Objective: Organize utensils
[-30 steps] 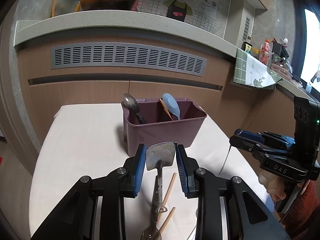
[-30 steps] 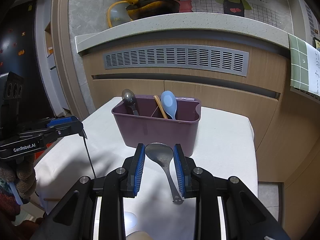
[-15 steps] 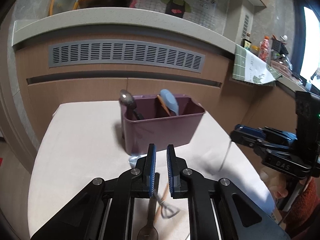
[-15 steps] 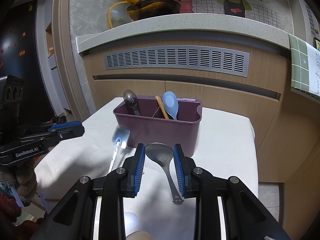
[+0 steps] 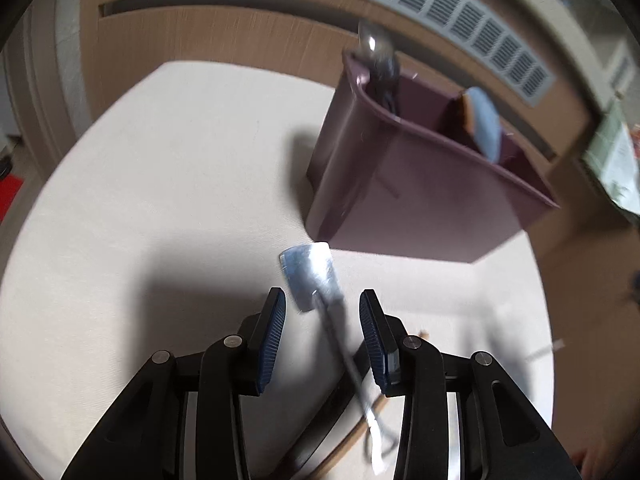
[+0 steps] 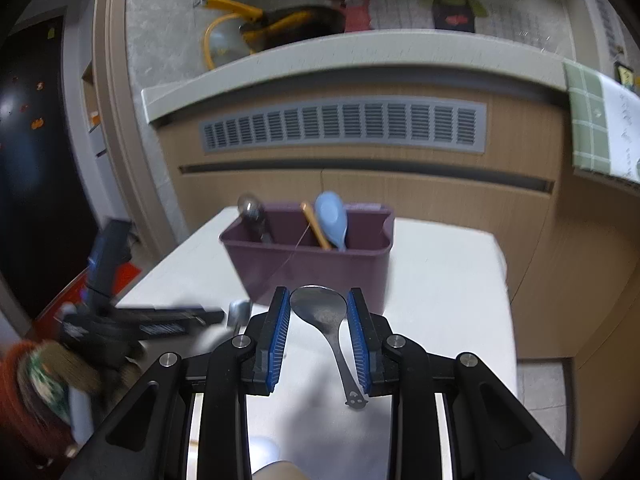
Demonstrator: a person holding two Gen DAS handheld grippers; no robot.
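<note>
Down toward the white tabletop (image 5: 168,184) the left hand-held gripper (image 5: 322,330) has dropped since a second ago, and the view has tipped so the purple plastic box with compartments (image 5: 420,200) now sits up at 1 o'clock. Its jaws are opening and stand wide, with the flat silver metal spatula (image 5: 310,276) lying loose between them, the blade at 12 o'clock from the tips and touching neither pad. This looks like the step of picking up the spatula so it can go into the box. The next move likely calls for closing on the thin handle, lifting it, and tipping it into a free part of the box. The right hand-held gripper (image 6: 319,334) waits in place, half open, with the round silver metal rice spoon (image 6: 320,308) between its blue pads; I cannot tell if the pads press it or if it just lies on the tabletop. Only the right view shows the left hand-held gripper from outside, blurred at 9 o'clock, and the yellow-handled pan (image 6: 280,28) up on the ledge. Only the left view shows the wooden chopsticks (image 5: 352,436) lying under the spatula handle. Both views show a metal spoon (image 6: 250,210), a light blue plastic spoon (image 6: 332,216) and a wooden stick (image 6: 316,228) already standing in the box.
</note>
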